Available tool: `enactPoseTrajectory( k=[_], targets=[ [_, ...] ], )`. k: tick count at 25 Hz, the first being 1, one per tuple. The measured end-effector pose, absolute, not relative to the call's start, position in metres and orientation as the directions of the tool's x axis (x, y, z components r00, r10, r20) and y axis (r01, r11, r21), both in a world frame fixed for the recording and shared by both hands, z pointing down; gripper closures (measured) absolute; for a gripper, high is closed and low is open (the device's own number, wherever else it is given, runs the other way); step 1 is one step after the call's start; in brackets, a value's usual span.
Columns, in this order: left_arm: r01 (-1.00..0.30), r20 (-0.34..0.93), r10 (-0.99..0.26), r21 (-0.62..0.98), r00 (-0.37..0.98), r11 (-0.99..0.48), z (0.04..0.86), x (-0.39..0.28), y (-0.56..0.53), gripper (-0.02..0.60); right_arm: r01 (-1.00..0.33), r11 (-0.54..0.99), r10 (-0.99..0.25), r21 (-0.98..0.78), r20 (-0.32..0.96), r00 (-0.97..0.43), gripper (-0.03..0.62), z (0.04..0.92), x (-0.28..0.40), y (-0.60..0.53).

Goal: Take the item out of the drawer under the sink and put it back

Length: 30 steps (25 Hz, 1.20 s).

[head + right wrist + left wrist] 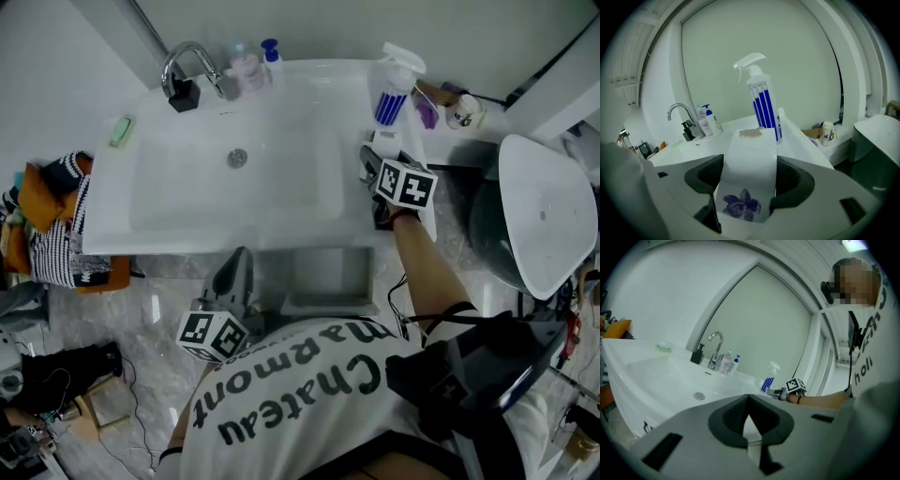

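A white pack with a purple flower print [751, 140] stands upright between the jaws of my right gripper [748, 176], which is shut on it. In the head view the pack [383, 143] is at the counter's right end, in front of a blue-striped spray bottle [393, 97], with the right gripper [372, 167] just behind it. The drawer [323, 277] under the sink is pulled open, and its inside looks grey. My left gripper [238, 262] hangs to the left of the drawer, below the counter edge. Its jaws [748, 397] meet at the tips with nothing held.
The white sink basin [234, 178] has a chrome tap [187, 58], a black dispenser [184, 95] and small bottles [249, 66] at the back. A toilet with its lid down [544, 216] stands at the right. Clothes [54, 225] are piled at the left.
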<state>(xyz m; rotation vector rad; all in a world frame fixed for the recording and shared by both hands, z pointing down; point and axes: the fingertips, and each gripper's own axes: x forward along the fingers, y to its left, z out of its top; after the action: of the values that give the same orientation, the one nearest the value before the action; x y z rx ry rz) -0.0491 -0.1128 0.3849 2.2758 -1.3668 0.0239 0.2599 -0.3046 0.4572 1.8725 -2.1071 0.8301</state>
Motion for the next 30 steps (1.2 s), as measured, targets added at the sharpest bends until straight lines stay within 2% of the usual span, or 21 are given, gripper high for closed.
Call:
enactPoseTrajectory(
  k=[30],
  targets=[
    [-0.839,0.25,-0.831,0.384,0.497,-0.386,0.384,-0.05,-0.114,0.574,-0.968,0.004,-0.831,-0.252,0.537,-0.144,0.284,0.475,0.263,-0.304]
  ],
)
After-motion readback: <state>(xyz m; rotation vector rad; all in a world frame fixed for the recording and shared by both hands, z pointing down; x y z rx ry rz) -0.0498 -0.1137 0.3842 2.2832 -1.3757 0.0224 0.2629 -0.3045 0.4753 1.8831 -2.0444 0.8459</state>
